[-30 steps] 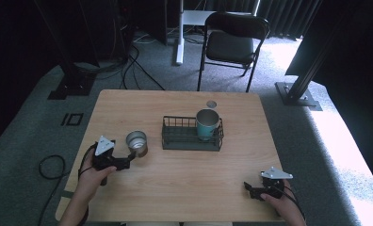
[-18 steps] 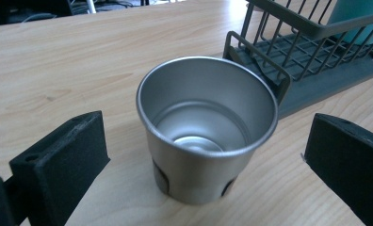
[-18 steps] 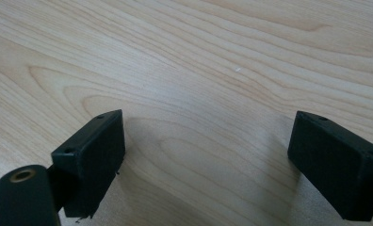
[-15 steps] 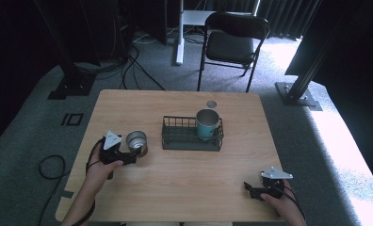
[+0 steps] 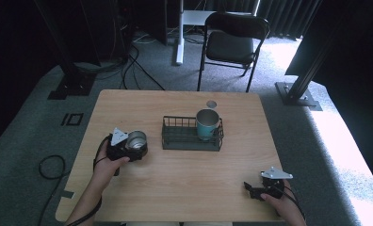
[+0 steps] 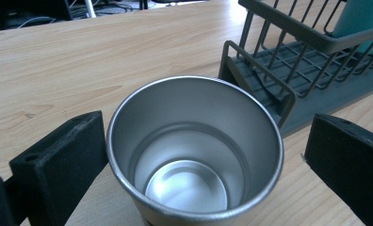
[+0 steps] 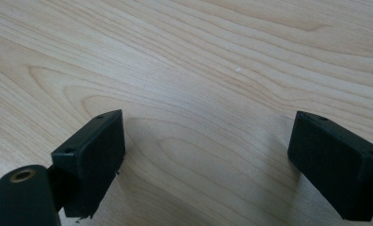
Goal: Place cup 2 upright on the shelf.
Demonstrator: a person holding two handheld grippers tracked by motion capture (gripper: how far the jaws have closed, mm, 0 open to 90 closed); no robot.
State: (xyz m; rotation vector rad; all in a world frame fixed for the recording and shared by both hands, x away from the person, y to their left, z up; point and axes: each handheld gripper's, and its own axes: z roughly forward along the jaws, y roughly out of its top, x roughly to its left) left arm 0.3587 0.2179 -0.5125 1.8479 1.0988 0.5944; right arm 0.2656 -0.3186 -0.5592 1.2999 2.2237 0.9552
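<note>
Fingers of the left gripper (image 6: pixel 194 160) are spread wide, one on each side of the steel cup (image 6: pixel 195 155), and the cup is not yet pinched. One black pad is seen just beside the rim at 9 o'clock; the other is kept well apart at 3 o'clock. If the pads are closed off-centre, the smooth cup may be pushed, tipped or knocked into the wire rack (image 6: pixel 288 70) just beyond it at 1 o'clock. The cup is shiny, empty, upright and wider at the top, so a slip could be caused by its sloped wall. Farther off, a teal cup (image 5: pixel 207 123) is held in the rack. The right gripper (image 7: pixel 208 160) is held spread over bare table (image 7: pixel 198 61) at 5 o'clock.
</note>
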